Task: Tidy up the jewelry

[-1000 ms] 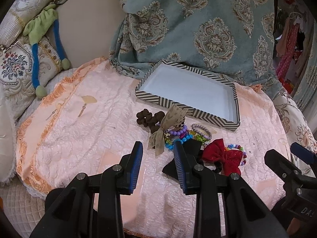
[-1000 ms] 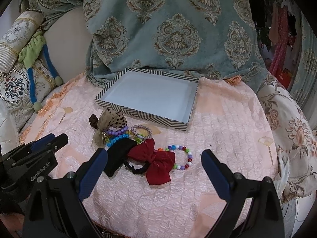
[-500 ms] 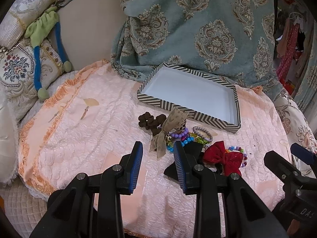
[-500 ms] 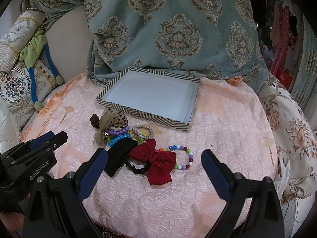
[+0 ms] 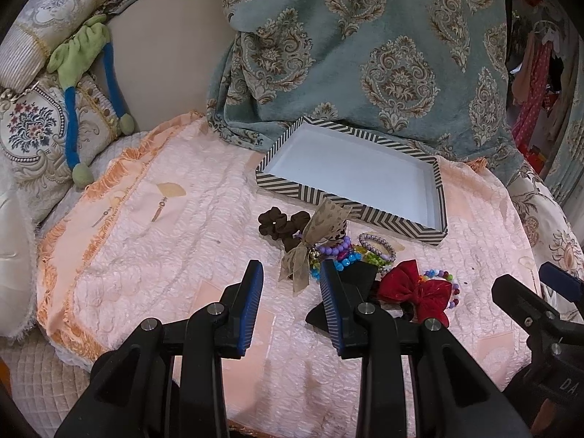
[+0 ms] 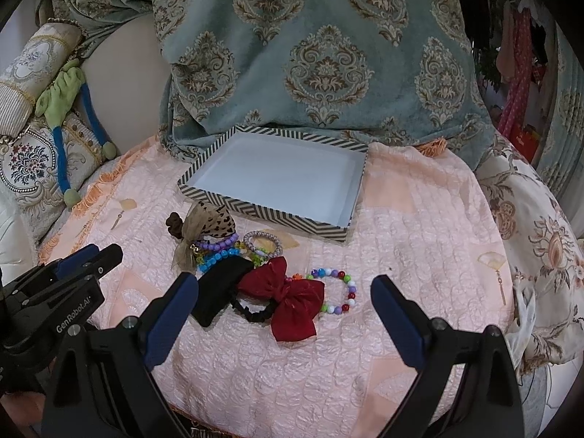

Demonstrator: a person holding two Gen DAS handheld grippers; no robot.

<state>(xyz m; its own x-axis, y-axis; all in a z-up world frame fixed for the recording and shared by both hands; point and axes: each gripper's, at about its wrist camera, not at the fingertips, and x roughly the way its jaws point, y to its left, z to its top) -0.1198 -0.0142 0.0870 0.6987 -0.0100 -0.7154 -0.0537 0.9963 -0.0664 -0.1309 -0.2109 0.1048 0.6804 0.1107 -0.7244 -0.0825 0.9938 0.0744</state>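
Observation:
A striped box lid [image 5: 427,224] [image 6: 204,191] with a white inside lies at the back of the pink quilt, with nothing in it. In front of it lies a cluster: a brown scrunchie [image 5: 272,222], a leopard-print ribbon bow [image 5: 321,226] [image 6: 210,222], beaded bracelets [image 5: 343,252] [image 6: 219,252], a black bow [image 6: 219,288], a red bow [image 5: 419,290] [image 6: 292,303] and a multicoloured bead bracelet [image 6: 339,290]. My left gripper [image 5: 290,292] is open and empty, just short of the cluster. My right gripper [image 6: 284,310] is wide open and empty, above the red bow.
A teal patterned curtain [image 6: 321,54] hangs behind the box lid. Embroidered cushions and a green-and-blue tie [image 5: 73,84] sit at the left. A floral cloth [image 6: 540,241] lies at the right. Fringe marks the quilt's left edge [image 5: 54,255].
Both views have shifted slightly, so the box lid and jewelry sit a touch higher and further right in frame. Nothing on the quilt has moved. Both grippers stay open.

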